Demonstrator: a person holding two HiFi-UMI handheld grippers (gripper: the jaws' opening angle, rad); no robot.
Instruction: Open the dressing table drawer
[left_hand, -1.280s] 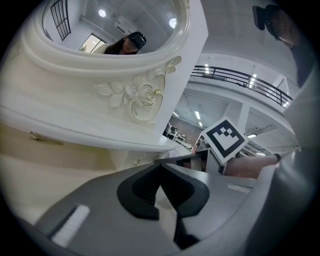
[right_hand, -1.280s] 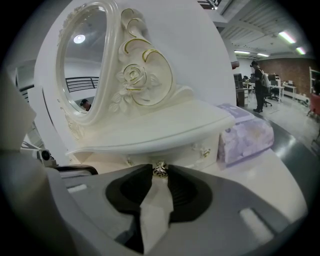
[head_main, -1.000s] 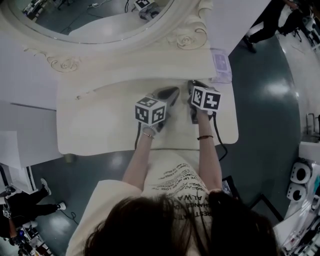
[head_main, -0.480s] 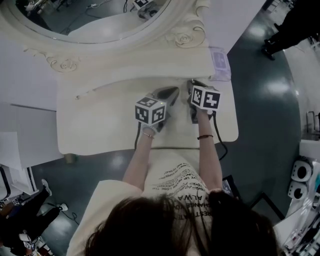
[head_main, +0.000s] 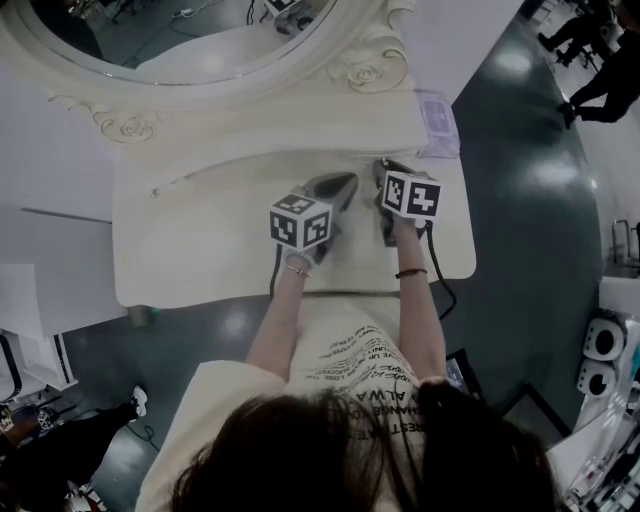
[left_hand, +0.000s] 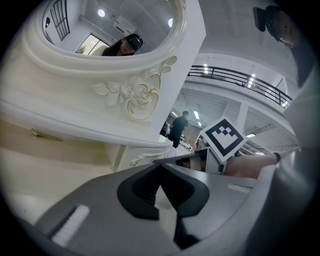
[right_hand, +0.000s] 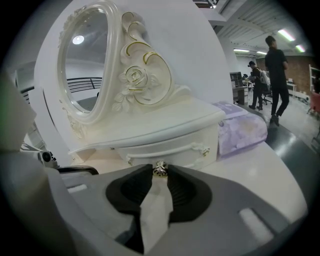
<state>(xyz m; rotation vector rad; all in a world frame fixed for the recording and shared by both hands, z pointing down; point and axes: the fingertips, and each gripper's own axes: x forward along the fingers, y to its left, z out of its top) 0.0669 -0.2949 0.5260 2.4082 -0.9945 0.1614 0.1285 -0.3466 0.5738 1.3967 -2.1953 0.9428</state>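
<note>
nothing has shifted: right tongs (right_hand: 160, 173) pinch the drawer knob (right_hand: 160, 169), left tongs (left_hand: 161, 166) pressed together, empty.

The table (head_main: 200, 250) has a cream top with a curved, moulded front edge. It stands on a dark, glossy floor (head_main: 520, 260). A raised cabinet (head_main: 260, 125) of the same cream colour sits on the rear of the top and spans most of its width. The cabinet carries an oval mirror (head_main: 180, 40) in a carved frame with rose reliefs at both lower corners. A lilac packet (head_main: 440, 128) lies flat on the top at the right rear corner, just beside the right end of the cabinet. Whether packet and cabinet touch cannot be told. The top extends forward of the cabinet as a wide, flat surface.
</note>
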